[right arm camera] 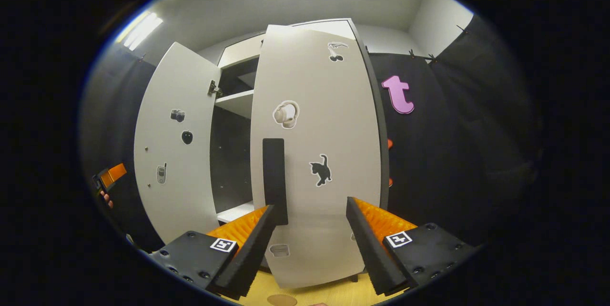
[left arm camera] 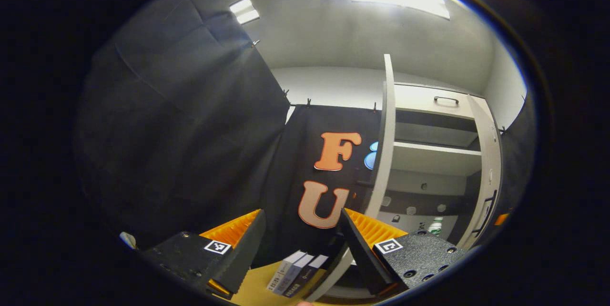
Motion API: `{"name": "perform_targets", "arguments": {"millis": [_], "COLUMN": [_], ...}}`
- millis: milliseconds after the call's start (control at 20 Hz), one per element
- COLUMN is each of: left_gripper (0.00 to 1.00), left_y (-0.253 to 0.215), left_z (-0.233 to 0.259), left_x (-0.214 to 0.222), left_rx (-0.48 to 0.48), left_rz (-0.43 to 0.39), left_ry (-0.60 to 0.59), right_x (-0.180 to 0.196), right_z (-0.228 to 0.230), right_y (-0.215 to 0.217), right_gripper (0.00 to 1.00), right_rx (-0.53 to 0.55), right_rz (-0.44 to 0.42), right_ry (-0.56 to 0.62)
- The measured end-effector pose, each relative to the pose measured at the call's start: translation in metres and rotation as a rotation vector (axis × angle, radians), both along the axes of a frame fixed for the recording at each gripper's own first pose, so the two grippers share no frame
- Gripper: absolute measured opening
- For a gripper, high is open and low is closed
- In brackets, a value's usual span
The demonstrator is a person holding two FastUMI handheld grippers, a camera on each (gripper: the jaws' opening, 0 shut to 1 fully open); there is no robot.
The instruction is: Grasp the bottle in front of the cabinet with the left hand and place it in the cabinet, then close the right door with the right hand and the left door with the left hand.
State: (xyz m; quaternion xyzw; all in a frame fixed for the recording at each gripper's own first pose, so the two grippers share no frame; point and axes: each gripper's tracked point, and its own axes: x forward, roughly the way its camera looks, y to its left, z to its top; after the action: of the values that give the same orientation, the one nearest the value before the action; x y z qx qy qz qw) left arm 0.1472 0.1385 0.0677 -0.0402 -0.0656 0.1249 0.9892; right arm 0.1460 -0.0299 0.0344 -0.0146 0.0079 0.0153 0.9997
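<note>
Nearest the lens in the right gripper view, the right gripper (right arm camera: pixel 310 229) stands with its jaws spread and nothing between them, aimed at the pale grey right door (right arm camera: pixel 317 153) with its animal stickers and long black vertical handle (right arm camera: pixel 274 177), which fills the middle of the frame. That door looks nearly closed, though a dark gap remains along its left edge, where the white cabinet's (right arm camera: pixel 233 103) shelves show. Left of that gap the matching left door (right arm camera: pixel 176 153) swings wide open, and the left gripper (right arm camera: pixel 107 179) sits small at the far left edge. In the left gripper view that gripper (left arm camera: pixel 300 244) is likewise released and empty, low in the frame beside the open door's edge (left arm camera: pixel 383 153). At lower right, inside the cabinet, stands a small pale bottle with a green label (left arm camera: pixel 434 226), so the placing seems done. To finish well, I would press the spread fingers flat against the right door beside its handle until it seats, then bring the left gripper round behind the left door's outer face and push evenly.
</note>
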Motion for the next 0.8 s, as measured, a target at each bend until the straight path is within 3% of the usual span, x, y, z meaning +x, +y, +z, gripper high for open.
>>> {"name": "perform_targets", "arguments": {"millis": [150, 350, 800], "left_gripper": [0.94, 0.94, 0.94], "left_y": [0.016, 0.021, 0.005], "left_z": [-0.012, -0.033, -0.034], "left_x": [0.017, 0.038, 0.056], "left_rx": [0.042, 0.009, 0.092], "left_rz": [0.024, 0.000, -0.045], "left_ry": [0.031, 0.049, 0.053], "right_x": [-0.004, -0.010, -0.021], "right_z": [-0.006, -0.007, -0.008], "right_y": [-0.005, -0.021, -0.045], "right_gripper": [0.98, 0.98, 0.97], "right_rx": [0.012, -0.012, -0.051], "right_rz": [-0.009, -0.061, -0.121], "right_ry": [0.005, -0.007, -0.018]}}
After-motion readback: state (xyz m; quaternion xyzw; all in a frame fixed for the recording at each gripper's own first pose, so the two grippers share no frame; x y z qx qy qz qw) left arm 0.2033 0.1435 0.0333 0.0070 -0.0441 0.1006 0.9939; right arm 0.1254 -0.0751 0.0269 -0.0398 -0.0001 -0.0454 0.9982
